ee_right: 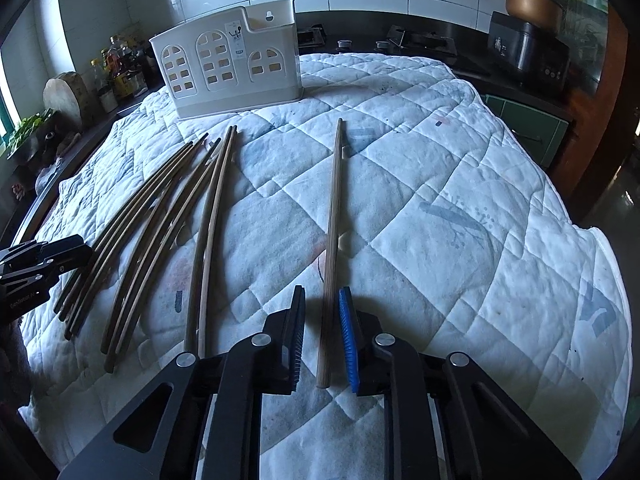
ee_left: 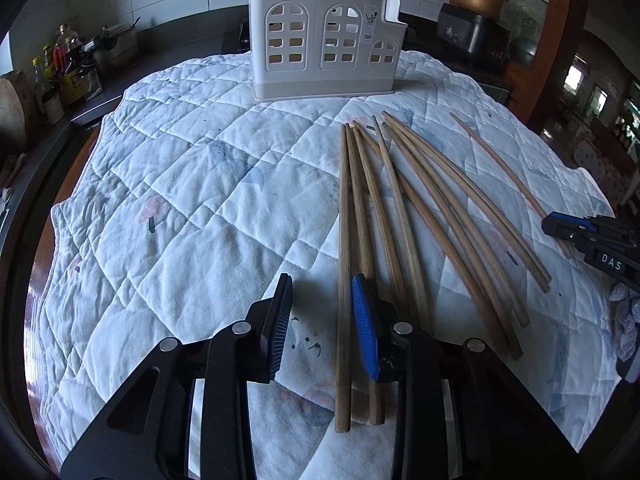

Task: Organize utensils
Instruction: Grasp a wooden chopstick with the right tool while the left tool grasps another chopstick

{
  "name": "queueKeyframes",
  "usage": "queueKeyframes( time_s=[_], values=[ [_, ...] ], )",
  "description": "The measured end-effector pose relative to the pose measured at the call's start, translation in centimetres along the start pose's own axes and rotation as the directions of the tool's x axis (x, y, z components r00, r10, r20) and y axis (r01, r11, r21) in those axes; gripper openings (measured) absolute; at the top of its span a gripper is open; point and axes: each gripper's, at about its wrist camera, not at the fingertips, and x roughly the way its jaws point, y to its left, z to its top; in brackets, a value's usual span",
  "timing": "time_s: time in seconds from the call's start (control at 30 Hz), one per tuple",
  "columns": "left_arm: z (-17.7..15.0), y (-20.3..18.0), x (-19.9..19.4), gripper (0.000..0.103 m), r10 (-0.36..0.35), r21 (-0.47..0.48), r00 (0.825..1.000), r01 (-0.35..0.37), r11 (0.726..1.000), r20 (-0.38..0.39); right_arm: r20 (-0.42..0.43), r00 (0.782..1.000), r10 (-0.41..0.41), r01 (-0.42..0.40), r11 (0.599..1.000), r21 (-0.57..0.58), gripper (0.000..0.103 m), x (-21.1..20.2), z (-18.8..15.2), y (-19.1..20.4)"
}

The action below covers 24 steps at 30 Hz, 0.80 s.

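Note:
Several wooden chopsticks [ee_left: 404,216] lie fanned out on a white quilted cloth [ee_left: 192,208]. A white utensil holder [ee_left: 322,42] with arched cut-outs stands upright at the far edge; it also shows in the right wrist view [ee_right: 228,64]. My left gripper [ee_left: 322,288] is open and low over the cloth, its right finger resting by the leftmost chopsticks [ee_left: 344,280]. My right gripper [ee_right: 322,300] is open, its jaws on either side of a single chopstick [ee_right: 332,232] that lies apart from the pile [ee_right: 152,224]. The right gripper shows in the left wrist view [ee_left: 560,228].
A dark counter behind the cloth holds bottles [ee_left: 60,68] at the left, a stove [ee_right: 420,40] and a dark rice cooker [ee_right: 528,52] at the right. A round wooden board [ee_right: 66,94] leans at the left. The cloth drops off at its right edge [ee_right: 600,240].

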Motion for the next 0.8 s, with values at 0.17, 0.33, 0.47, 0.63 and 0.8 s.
queueKeyframes(
  time_s=[0.17, 0.33, 0.47, 0.63, 0.8],
  values=[
    [-0.1, -0.1, -0.1, 0.026, 0.009, -0.017, 1.0, -0.009, 1.0, 0.006, -0.002, 1.0, -0.001, 0.001, 1.0, 0.005, 0.01, 0.1, -0.1, -0.2],
    [-0.4, -1.1, -0.2, 0.024, 0.006, -0.018, 1.0, -0.006, 1.0, 0.009, 0.002, 1.0, -0.007, 0.007, 1.0, 0.004, 0.01, 0.1, -0.3, -0.1],
    [-0.6, -1.3, 0.3, 0.022, 0.036, -0.011, 0.999, -0.036, 0.999, 0.016, 0.004, 1.0, -0.01, 0.01, 1.0, -0.001, 0.009, 0.1, -0.3, 0.0],
    [-0.7, -0.7, 0.3, 0.017, 0.021, -0.043, 1.0, -0.02, 0.999, 0.021, 0.007, 1.0, -0.008, 0.008, 1.0, 0.003, 0.009, 0.1, -0.4, -0.1],
    [-0.6, -1.4, 0.0, 0.007, 0.044, -0.029, 0.999, -0.043, 0.999, 0.03, 0.015, 1.0, -0.017, 0.017, 1.0, 0.005, 0.007, -0.1, -0.6, -0.1]
  ],
)
